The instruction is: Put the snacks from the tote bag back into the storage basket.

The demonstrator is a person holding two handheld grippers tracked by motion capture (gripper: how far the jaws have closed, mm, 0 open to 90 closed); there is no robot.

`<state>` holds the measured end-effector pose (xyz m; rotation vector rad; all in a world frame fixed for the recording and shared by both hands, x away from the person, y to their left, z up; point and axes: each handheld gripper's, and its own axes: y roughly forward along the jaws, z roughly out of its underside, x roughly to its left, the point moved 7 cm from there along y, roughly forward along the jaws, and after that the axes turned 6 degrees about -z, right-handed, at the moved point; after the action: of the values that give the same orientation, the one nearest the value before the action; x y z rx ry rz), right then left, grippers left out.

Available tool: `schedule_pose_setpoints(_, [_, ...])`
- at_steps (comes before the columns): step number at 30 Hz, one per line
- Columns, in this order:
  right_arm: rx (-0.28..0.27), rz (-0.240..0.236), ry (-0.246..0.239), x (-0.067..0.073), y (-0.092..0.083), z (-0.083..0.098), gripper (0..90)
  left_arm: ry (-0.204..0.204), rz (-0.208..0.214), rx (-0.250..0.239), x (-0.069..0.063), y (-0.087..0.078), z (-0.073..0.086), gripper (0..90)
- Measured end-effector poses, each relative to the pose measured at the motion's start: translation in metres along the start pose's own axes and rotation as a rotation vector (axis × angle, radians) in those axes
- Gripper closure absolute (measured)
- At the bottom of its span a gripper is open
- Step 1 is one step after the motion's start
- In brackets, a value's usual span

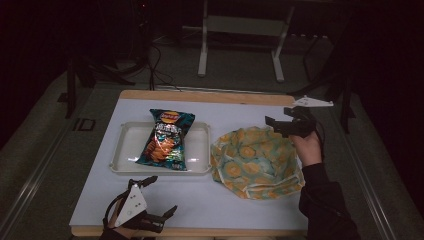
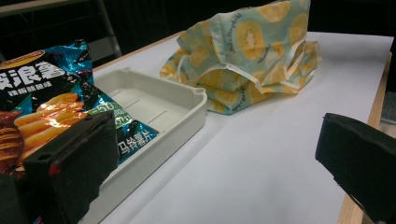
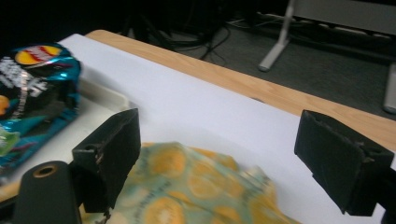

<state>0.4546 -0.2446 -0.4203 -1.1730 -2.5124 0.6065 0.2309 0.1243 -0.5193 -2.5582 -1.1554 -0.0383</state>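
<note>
i hold my right gripper (image 1: 282,122) wide open and empty above the far right edge of the fruit-print cloth bag (image 1: 255,162), right of the chip bag (image 1: 167,139) in its tray (image 1: 199,150). my left gripper (image 1: 155,196) waits open at the table's (image 1: 240,112) near edge. i should lower squarely onto the rim hem.

One chip bag (image 1: 168,139), one tray (image 1: 197,148), one patterned cloth bag (image 1: 255,162).

Three cameras: one overhead, one riding each claw

The high view looks forward and down over the whole surface (image 1: 250,107). The left claw view sits low at the near edge, facing right; the right claw view hovers close, facing left. All share the chip bag (image 1: 167,139) and patterned cloth bag (image 1: 256,161).
</note>
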Motion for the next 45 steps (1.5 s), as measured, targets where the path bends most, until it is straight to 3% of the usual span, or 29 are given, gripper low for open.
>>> schedule_pose_setpoints(12, [-0.051, 0.114, 0.007, -0.032, -0.034, 0.034, 14.4, -0.001, 0.0, 0.001, 0.0, 0.0, 0.0, 0.1])
schedule_pose_setpoints(21, [-0.106, 0.18, 0.041, -0.042, -0.062, 0.063, 14.5, -0.001, 0.0, 0.003, 0.0, 0.001, 0.0, 0.1])
schedule_pose_setpoints(33, [-0.091, 0.148, 0.03, -0.025, -0.077, 0.101, 14.5, 0.0, 0.0, 0.005, 0.0, 0.001, 0.001, 0.0])
schedule_pose_setpoints(45, [-0.077, 0.121, 0.026, -0.016, -0.081, 0.119, 14.5, 0.0, 0.0, 0.006, 0.0, 0.001, 0.001, 0.0])
